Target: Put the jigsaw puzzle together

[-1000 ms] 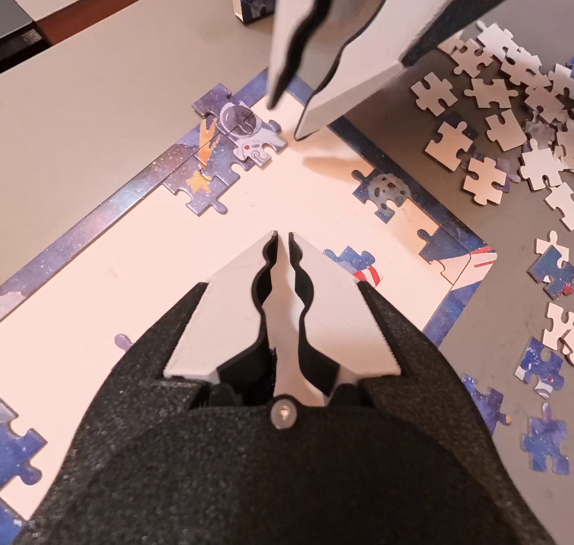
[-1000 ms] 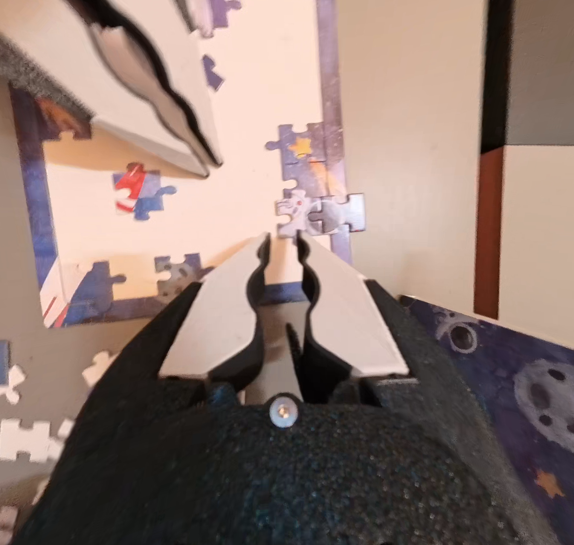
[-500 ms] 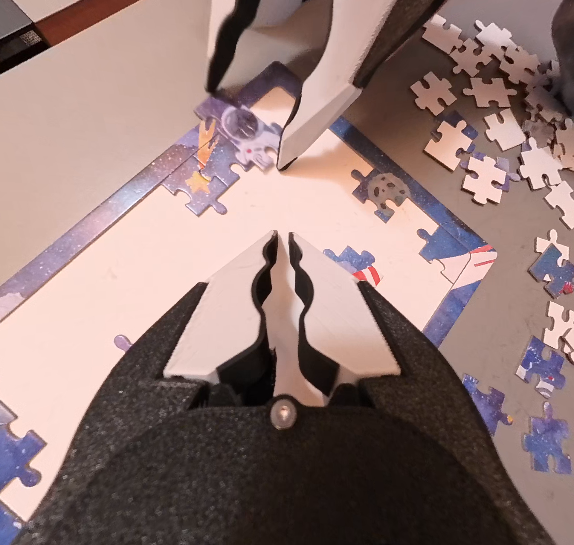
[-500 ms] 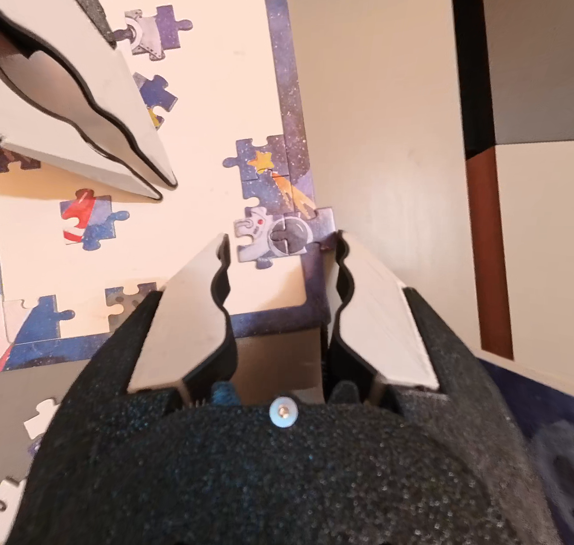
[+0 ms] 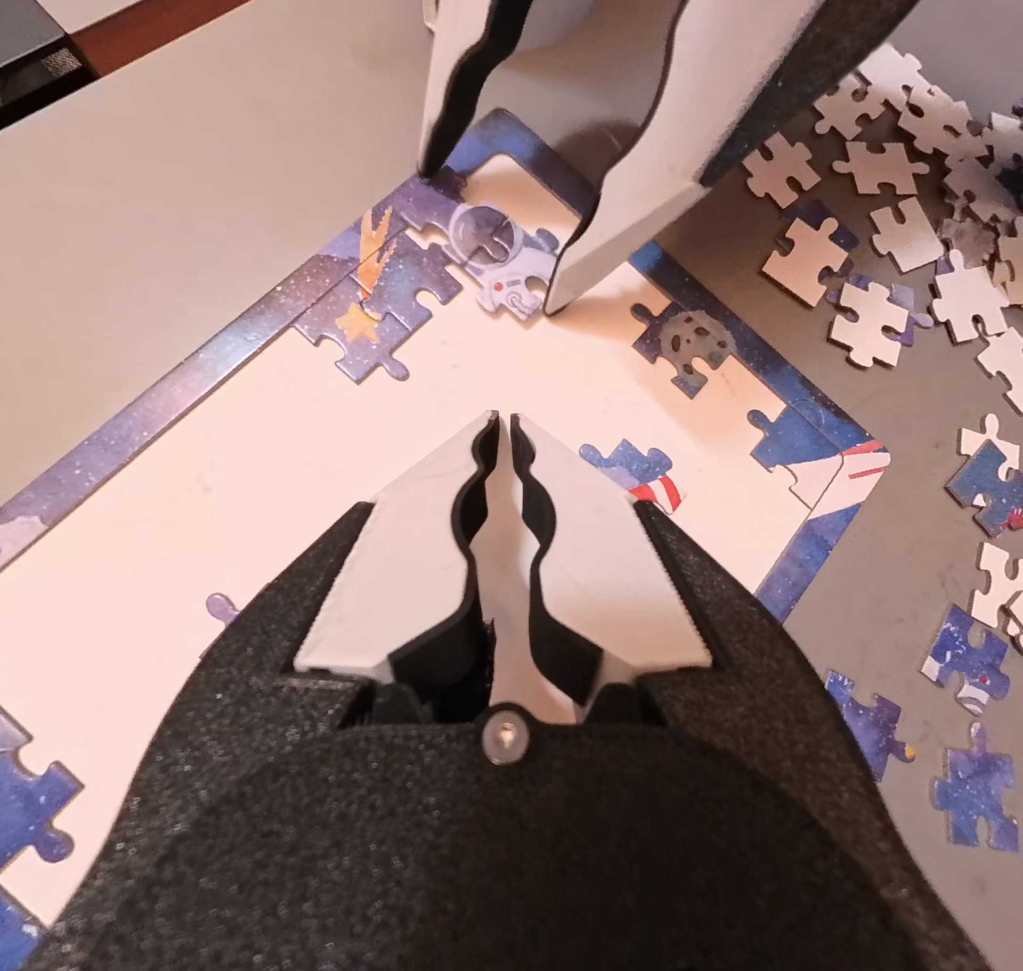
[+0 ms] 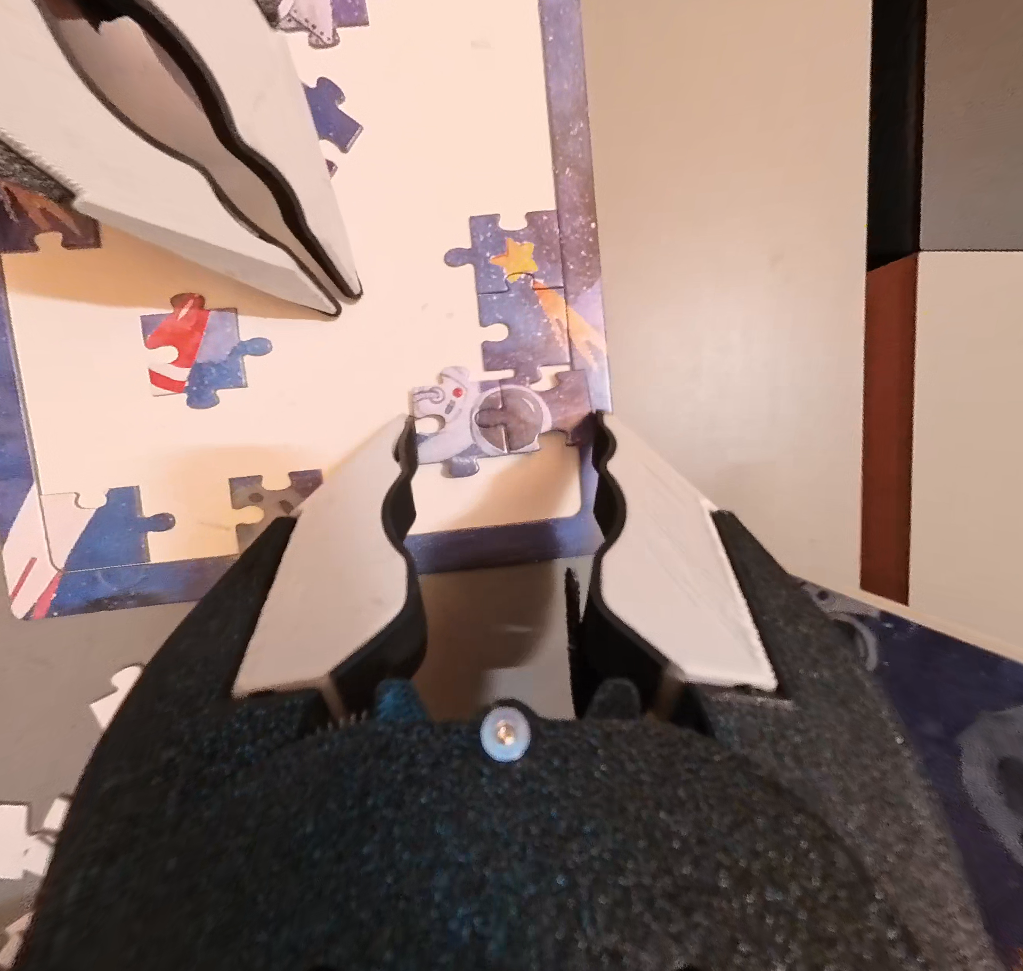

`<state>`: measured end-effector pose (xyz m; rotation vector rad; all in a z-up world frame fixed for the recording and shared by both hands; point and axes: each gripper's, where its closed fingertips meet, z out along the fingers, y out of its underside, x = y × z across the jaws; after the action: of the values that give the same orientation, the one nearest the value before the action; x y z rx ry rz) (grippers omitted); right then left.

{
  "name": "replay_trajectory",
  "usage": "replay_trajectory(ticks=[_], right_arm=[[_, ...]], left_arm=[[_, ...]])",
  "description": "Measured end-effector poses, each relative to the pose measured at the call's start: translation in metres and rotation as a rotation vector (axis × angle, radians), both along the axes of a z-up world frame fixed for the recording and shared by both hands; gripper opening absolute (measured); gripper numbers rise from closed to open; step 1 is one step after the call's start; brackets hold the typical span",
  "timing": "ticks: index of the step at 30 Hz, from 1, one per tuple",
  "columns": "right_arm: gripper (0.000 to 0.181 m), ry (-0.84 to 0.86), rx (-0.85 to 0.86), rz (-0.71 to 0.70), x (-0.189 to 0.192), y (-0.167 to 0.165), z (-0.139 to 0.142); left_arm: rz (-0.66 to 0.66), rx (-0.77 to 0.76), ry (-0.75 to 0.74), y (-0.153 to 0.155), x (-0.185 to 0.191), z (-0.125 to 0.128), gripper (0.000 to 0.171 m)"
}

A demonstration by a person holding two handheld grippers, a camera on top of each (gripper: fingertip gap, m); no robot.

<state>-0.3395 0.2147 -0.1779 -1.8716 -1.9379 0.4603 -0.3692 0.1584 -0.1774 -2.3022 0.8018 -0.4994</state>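
The puzzle tray [image 5: 166, 391], a cream board with a blue starry frame, lies on the table and also shows in the right wrist view [image 6: 570, 114]. Two joined astronaut pieces [image 6: 476, 413] lie in its corner, next to the star and comet pieces [image 6: 520, 302]. My right gripper [image 6: 502, 421] is open, with its tips down on either side of the astronaut pieces [image 5: 498, 258]; it also shows in the left wrist view [image 5: 492, 239]. My left gripper [image 5: 501, 416] is shut and empty above the board's middle, and also shows in the right wrist view [image 6: 346, 302].
A red-striped piece [image 5: 636, 468], a moon piece [image 5: 686, 347] and a rocket corner piece [image 5: 819, 457] lie in the tray. Several loose pieces [image 5: 885, 225], many face down, lie on the table to the right. A space-printed box [image 6: 969, 723] is near the right gripper.
My right gripper went from shut to open and came down around the astronaut pieces. Those pieces slid off the frame edge into the tray corner. My left gripper stayed still.
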Motion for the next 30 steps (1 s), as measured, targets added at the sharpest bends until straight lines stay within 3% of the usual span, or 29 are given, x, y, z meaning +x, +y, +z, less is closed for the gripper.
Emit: replay_trajectory(ticks=[15, 18, 20, 23, 30], right_arm=[[0.067, 0.031, -0.049, -0.043, -0.002, -0.007, 0.002], [0.057, 0.081, -0.085, -0.081, -0.004, -0.007, 0.009], [0.034, 0.094, -0.094, -0.125, -0.003, -0.002, 0.010], [0.021, 0.073, -0.056, -0.199, 0.003, 0.011, 0.004], [0.015, 0.084, -0.102, -0.272, 0.000, 0.011, 0.001]], left_arm=[[-0.003, 0.009, 0.012, 0.000, 0.000, 0.000, 0.004], [-0.004, 0.011, 0.015, 0.000, 0.000, 0.000, 0.004], [-0.004, 0.011, 0.015, 0.000, 0.000, 0.000, 0.004], [-0.004, 0.010, 0.015, 0.000, 0.000, 0.000, 0.004], [-0.003, 0.011, 0.015, 0.000, 0.000, 0.000, 0.004]])
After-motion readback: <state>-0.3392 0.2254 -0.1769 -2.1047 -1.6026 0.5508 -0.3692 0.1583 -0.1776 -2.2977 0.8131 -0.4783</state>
